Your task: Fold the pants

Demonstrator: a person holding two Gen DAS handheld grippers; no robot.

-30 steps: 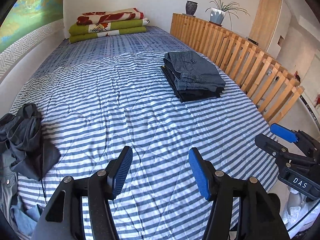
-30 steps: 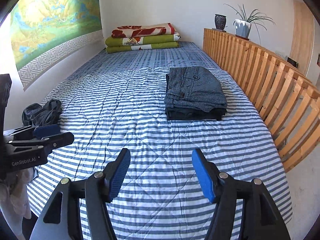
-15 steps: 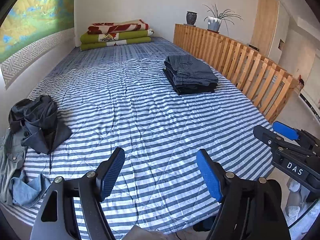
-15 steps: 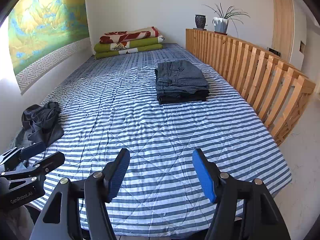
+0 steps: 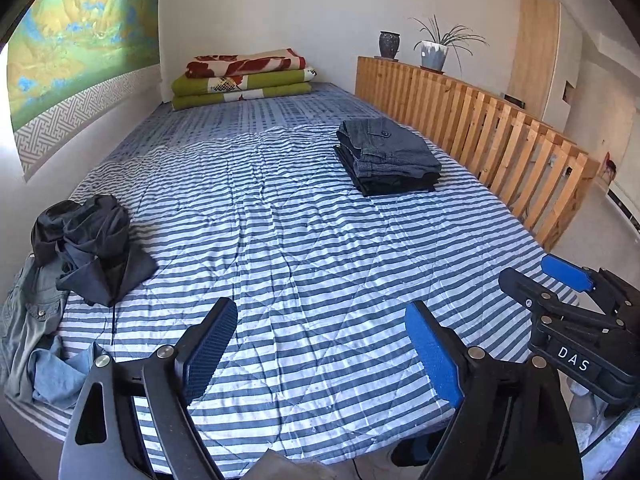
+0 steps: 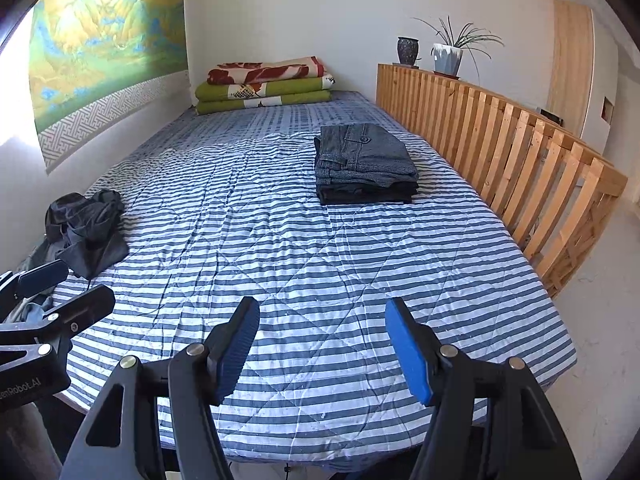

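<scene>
From the left wrist we look down along the bed from its foot, toward the far wall, with the unfolded heap near at left. From the right wrist we face the same way, set further right. Both views share the striped cover, the folded stack and the wooden railing.

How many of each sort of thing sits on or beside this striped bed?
Folded stack of pants: 1
Loose heap of clothes: 1
Folded blankets: 3
Pots on the wooden rail: 2, a dark pot and a potted plant
Total: 7
</scene>
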